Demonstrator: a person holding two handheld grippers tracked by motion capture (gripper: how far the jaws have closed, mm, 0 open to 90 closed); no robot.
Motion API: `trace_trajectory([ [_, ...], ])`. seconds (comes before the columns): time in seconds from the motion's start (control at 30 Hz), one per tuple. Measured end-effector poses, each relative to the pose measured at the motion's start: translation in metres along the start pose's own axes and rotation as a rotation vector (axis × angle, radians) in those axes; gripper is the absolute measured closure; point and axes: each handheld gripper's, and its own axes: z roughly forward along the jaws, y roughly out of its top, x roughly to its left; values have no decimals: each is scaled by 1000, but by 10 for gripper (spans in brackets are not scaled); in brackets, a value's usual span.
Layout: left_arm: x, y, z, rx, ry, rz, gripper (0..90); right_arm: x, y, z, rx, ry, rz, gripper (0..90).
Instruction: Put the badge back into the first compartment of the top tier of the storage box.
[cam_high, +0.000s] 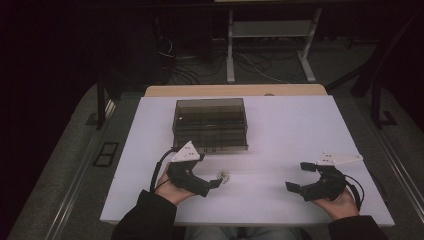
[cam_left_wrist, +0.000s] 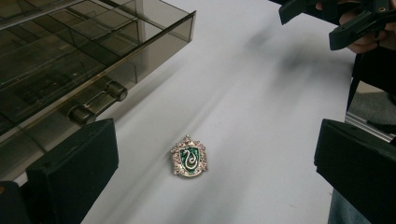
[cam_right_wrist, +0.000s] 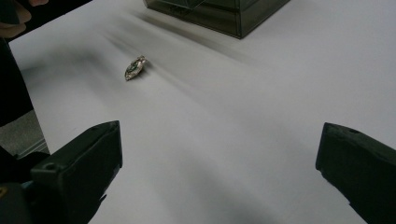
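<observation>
Badge (cam_left_wrist: 189, 157), a silver-edged crest with a green serpent shield, lies flat between the left gripper's (cam_left_wrist: 205, 163) wide-open, empty fingers.

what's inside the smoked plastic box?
Through the tinted lid of the box only divider walls forming compartments show. Whether anything lies in them cannot be told; the dark plastic hides it. The badge lies outside, on the table.

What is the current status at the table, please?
Left hand-held gripper open, badge lying between its jaws. Right hand-held gripper open, holding nothing. Smoked plastic box behind; nothing blocking.
</observation>
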Motion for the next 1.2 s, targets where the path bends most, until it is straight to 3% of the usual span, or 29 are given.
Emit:
trace_trajectory([
  [1.2,-4,-6,39,93,-5,2,0,1,0,2,16,2,-11,3],
])
